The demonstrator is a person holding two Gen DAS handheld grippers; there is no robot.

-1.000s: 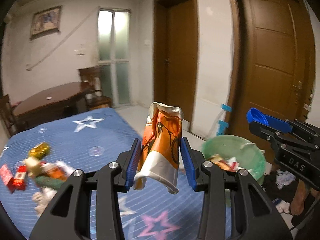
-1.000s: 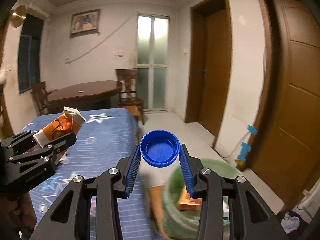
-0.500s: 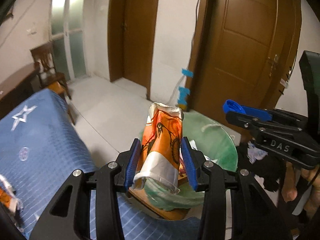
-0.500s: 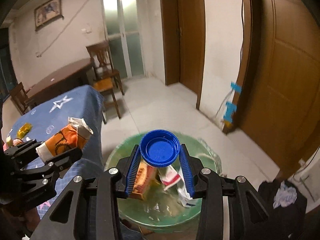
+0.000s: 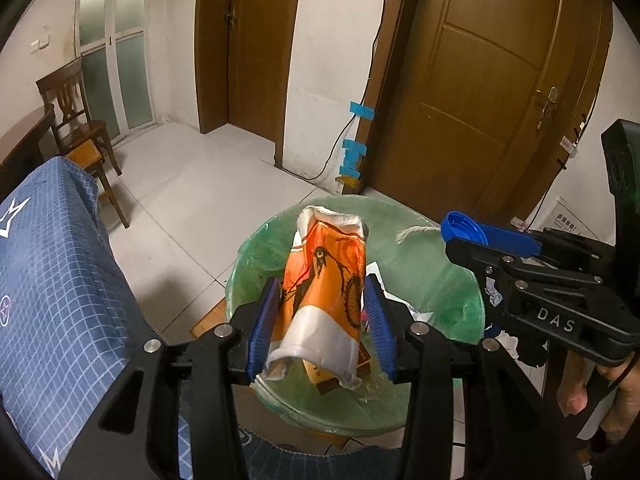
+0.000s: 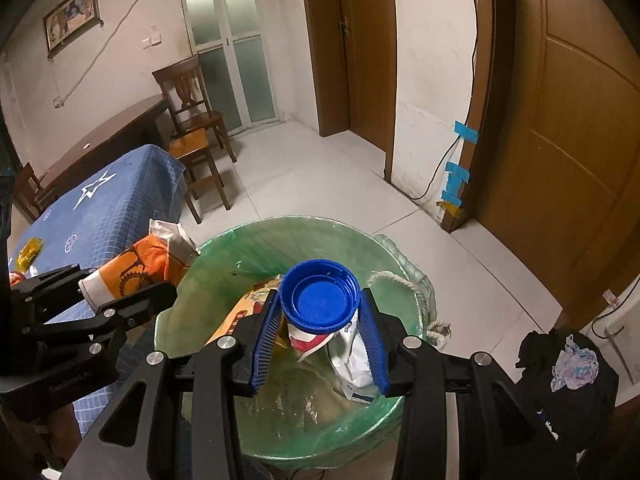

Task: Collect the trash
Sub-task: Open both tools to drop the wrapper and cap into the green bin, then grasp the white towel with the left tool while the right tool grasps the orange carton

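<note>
Left wrist view: a crumpled orange and white wrapper (image 5: 324,296) stands between the left gripper (image 5: 322,320) pads, whose jaws have just been opening, above a round bin lined with glossy green plastic (image 5: 256,252). The right gripper (image 6: 320,328) clamps a ribbed blue plastic cap (image 6: 320,300) over the same bin, beside a blue checked tablecloth (image 5: 52,280)

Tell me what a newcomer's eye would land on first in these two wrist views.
The crumpled orange-and-white wrapper between the left gripper pads, whose jaws have just been opening, hanging over the green-lined bin. Next, the bright blue bottle cap pinched in the right gripper above the same bin, which already holds wrappers. Left of the bin lies the blue star-patterned cloth.
</note>
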